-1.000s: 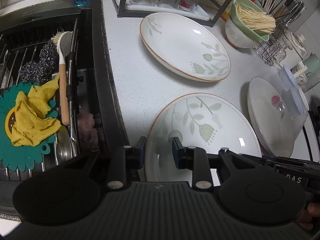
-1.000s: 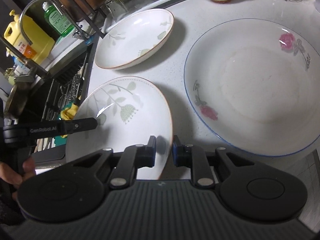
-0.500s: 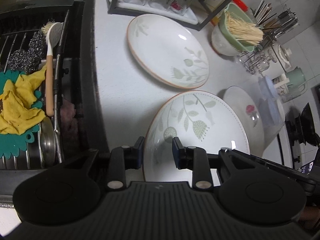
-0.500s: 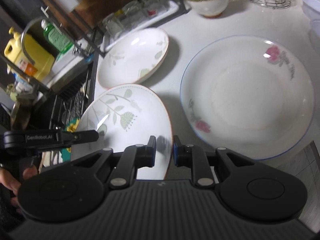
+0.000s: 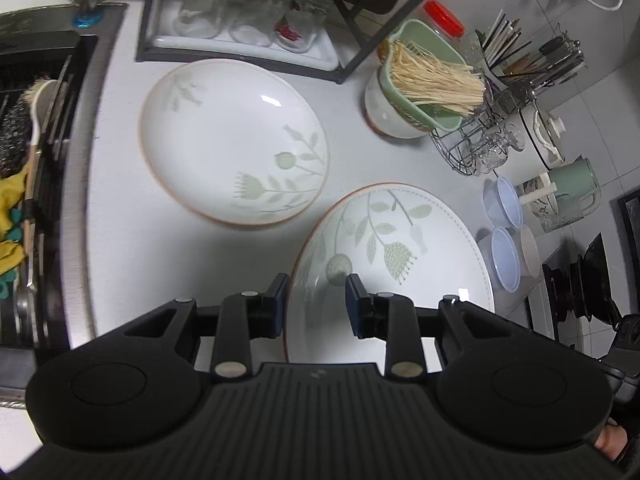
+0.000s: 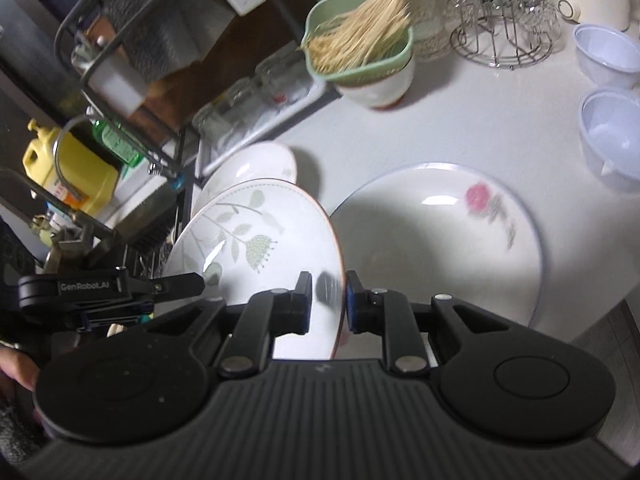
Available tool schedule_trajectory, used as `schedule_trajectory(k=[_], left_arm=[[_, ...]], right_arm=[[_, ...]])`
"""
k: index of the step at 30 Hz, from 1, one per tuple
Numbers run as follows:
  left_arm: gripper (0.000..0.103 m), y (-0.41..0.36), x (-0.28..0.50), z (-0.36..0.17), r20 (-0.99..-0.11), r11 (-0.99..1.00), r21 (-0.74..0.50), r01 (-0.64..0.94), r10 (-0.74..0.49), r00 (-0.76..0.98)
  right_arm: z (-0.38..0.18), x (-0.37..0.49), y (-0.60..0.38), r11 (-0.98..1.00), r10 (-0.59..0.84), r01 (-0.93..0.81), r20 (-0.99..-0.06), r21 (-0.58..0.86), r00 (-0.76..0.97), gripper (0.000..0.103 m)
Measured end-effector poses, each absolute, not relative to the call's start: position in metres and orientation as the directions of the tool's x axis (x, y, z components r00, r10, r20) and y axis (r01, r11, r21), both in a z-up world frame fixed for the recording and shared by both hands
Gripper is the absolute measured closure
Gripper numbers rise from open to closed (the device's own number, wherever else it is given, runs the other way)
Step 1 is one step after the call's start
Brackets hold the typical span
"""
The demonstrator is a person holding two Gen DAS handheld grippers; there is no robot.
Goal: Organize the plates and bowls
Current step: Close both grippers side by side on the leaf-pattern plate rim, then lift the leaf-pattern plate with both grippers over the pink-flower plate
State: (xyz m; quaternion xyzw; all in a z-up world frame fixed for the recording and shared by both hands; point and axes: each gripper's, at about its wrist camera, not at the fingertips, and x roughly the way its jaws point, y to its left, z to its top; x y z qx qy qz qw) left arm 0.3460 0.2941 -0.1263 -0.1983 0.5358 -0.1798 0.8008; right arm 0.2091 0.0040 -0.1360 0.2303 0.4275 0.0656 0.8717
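Pinching opposite rims, the left gripper [image 5: 316, 300] and right gripper [image 6: 328, 300] hold the leaf-patterned plate [image 5: 392, 248]. Only the right wrist view shows the rose plate [image 6: 440, 236] beneath; only the left shows the sink rack [image 5: 36, 160].

Overhead indoor light, moderate brightness. Small glare spots on the glossy white leaf-patterned plate [image 5: 392, 264]. Soft shadows on the pale speckled countertop [image 5: 120, 200]. Motion blur throughout, stronger in the right view. Heavy fisheye curvature, dark vignetted corners.

Both grippers point steeply down, side by side. The left gripper [image 5: 316, 302] has its jaws narrowed on the near left rim of a plate [image 5: 400, 248]; the right gripper [image 6: 327, 300] pinches its right rim.
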Motion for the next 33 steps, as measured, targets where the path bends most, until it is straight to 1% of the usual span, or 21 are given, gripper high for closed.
schedule_trajectory(k=[4,7,11,16,26,30,33], left_arm=[[0.070,0.266,0.359,-0.137,-0.793,0.855,-0.512,0.076,-0.505,0.341],[0.070,0.245,0.365,-0.146,-0.817,0.876,-0.478,0.073,-0.473,0.328],[0.070,0.225,0.367,-0.156,-0.845,0.894,-0.444,0.064,-0.441,0.303],[0.070,0.205,0.368,-0.166,-0.882,0.923,-0.379,0.063,-0.381,0.277],[0.070,0.173,0.369,-0.164,-0.933,0.971,-0.214,0.108,-0.236,0.273],[0.069,0.169,0.369,-0.167,-0.941,0.976,-0.195,0.096,-0.214,0.264],[0.066,0.164,0.368,-0.166,-0.944,0.981,-0.171,0.092,-0.190,0.270]], right_arm=[[-0.142,0.221,-0.021,0.908,0.299,0.047,-0.723,0.416,0.622,0.083],[-0.153,0.227,-0.035,0.925,0.288,0.029,-0.746,0.380,0.601,0.083],[-0.170,0.233,-0.050,0.929,0.291,0.021,-0.768,0.368,0.571,0.083],[-0.187,0.236,-0.063,0.926,0.299,0.030,-0.778,0.377,0.552,0.083],[-0.200,0.240,-0.072,0.922,0.310,0.022,-0.772,0.387,0.555,0.082],[-0.200,0.243,-0.074,0.925,0.307,0.012,-0.767,0.379,0.563,0.081],[-0.202,0.245,-0.076,0.924,0.312,0.011,-0.769,0.383,0.558,0.081]])
